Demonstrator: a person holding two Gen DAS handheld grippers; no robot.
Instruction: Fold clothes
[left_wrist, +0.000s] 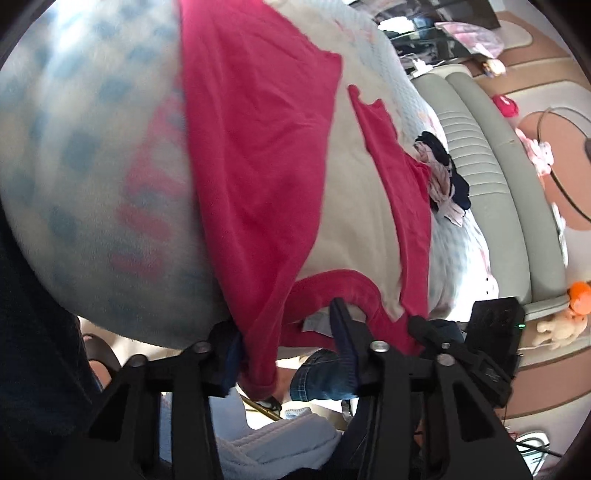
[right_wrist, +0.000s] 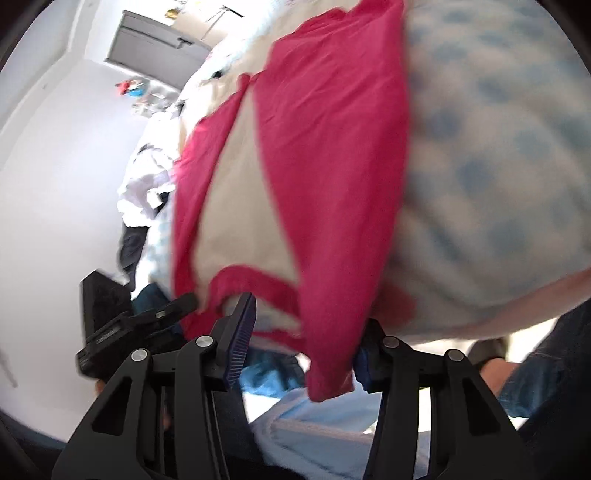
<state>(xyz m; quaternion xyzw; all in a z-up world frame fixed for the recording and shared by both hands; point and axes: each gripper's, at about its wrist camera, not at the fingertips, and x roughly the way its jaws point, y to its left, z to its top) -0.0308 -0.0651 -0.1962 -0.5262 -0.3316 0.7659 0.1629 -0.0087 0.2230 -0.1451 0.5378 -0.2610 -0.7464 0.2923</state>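
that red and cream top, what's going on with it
A person with a gripper in each hand is working the red and cream top, spread on a blue-checked blanket. The left gripper and right gripper each straddle its near edge by the neckline; neither is clearly clamped yet.

One red-and-cream garment (left_wrist: 258, 155) lies on one blue-checked blanket (left_wrist: 74, 147). Beyond the garment sits one small heap of dark and pink clothes (left_wrist: 443, 177). Two grippers, left gripper (left_wrist: 286, 328) and right gripper (right_wrist: 310, 332), meet the garment's near edge.
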